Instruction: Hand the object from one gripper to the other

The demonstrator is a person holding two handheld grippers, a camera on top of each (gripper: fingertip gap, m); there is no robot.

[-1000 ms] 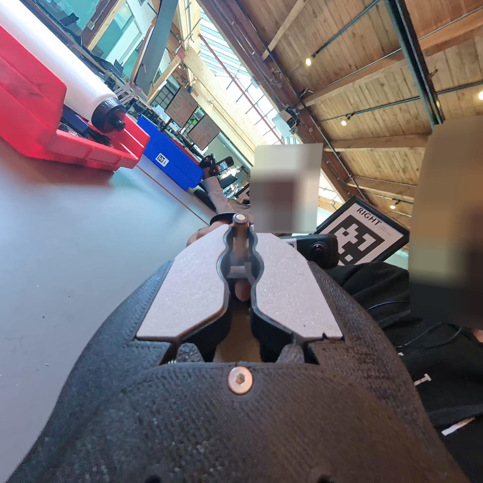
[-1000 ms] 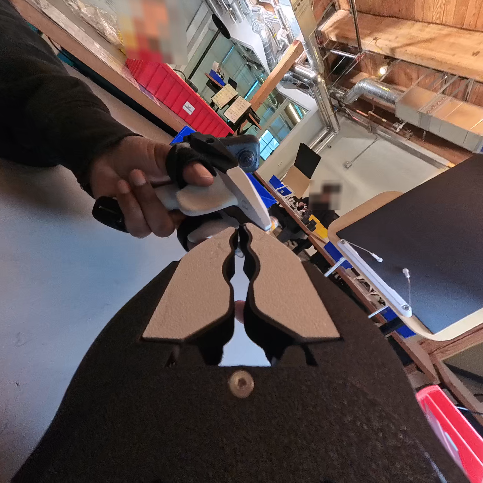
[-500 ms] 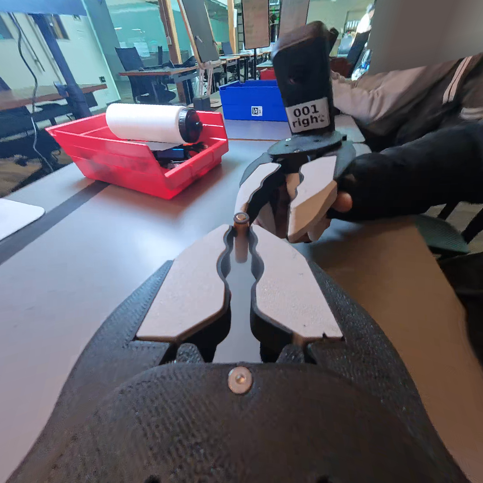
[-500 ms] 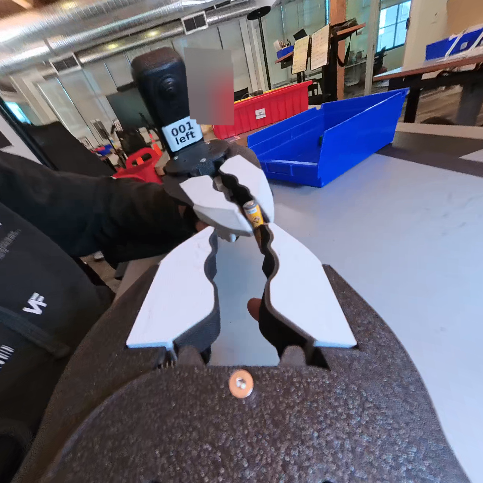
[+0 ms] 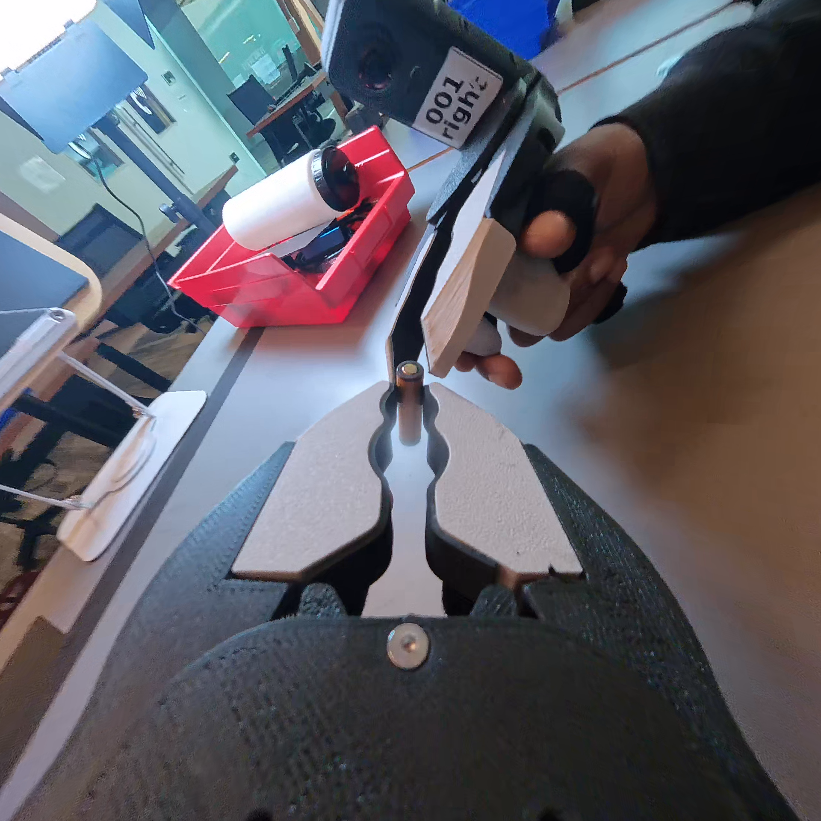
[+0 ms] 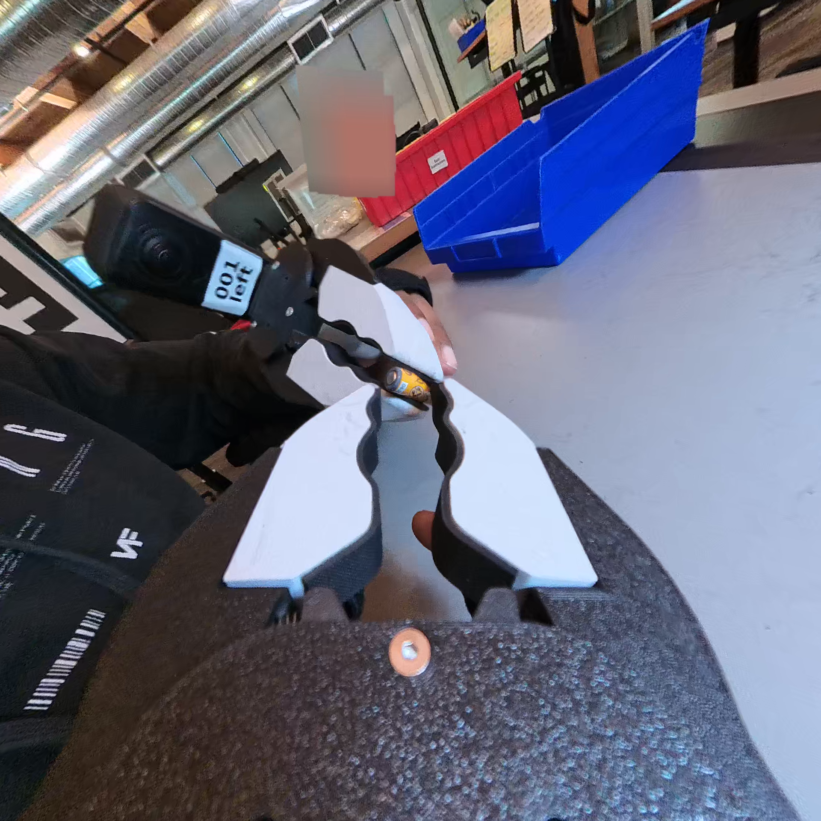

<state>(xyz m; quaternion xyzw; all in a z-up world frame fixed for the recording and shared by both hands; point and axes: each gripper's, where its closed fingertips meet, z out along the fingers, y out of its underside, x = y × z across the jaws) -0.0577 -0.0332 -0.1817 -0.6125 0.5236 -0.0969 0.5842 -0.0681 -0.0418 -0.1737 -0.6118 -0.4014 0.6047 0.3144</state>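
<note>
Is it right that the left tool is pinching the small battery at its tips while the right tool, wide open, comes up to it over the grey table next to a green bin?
Not quite: the bin is blue, as the right wrist view shows. The rest holds: the left tool pinches the battery at its tips, and the right tool is open, close to it, over the grey table.

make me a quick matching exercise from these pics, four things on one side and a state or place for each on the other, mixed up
Things:
1. battery
2. left tool
3. right tool
4. white roll

States or places:
A. open, its tips close to the battery
B. lying across the red bin
C. shut on the battery
D. pinched near the fingertips, one end sticking out

Pairs: 1-D, 2-C, 3-A, 4-B
</note>
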